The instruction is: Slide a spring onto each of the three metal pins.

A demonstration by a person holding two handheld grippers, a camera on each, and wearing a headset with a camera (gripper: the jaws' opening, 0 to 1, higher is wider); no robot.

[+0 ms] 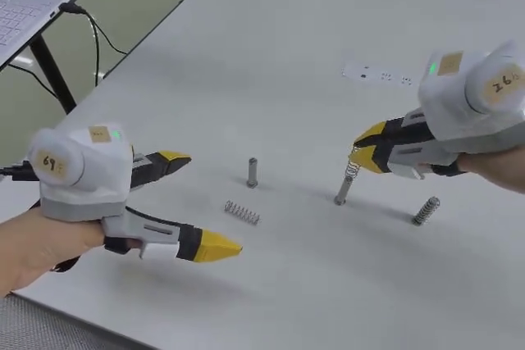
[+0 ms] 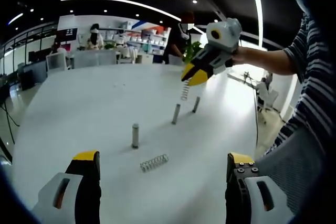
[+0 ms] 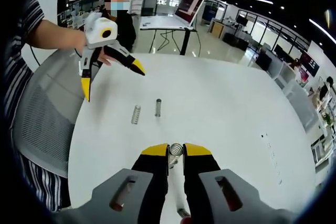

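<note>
Nearest, at the lower left of the head view, the left hand-held gripper (image 1: 197, 201) is hovering over the bench (image 1: 271, 47) with its jaws standing wide apart and holding nothing. The left gripper view is showing the same gap between its two yellow tips. Just beyond those tips, the loose spring (image 1: 242, 212) is lying on its side on the bench, not yet on any pin. A little past it, the bare pin (image 1: 253, 172) is standing upright and waiting for that spring.

At the lower right of the head view, the coiled pin (image 1: 426, 211) is leaning slightly, and it appears to be already wearing its spring, so I am judging one of the three as done.

Further in, at centre right, the right hand-held gripper (image 1: 361, 152) is clamping the held spring (image 1: 352, 170) between its closed jaws. It is bringing the spring's lower end to the top of the middle pin (image 1: 343, 193). That makes the second pin in progress and the third untouched.

Several things are proving hard to read. In the right gripper view the jaws are covering the middle pin, so I cannot tell whether the held spring (image 3: 176, 153) is already threaded over the tip or only touching it. On the coiled pin, the metal inside the coils is too small to make out.
</note>
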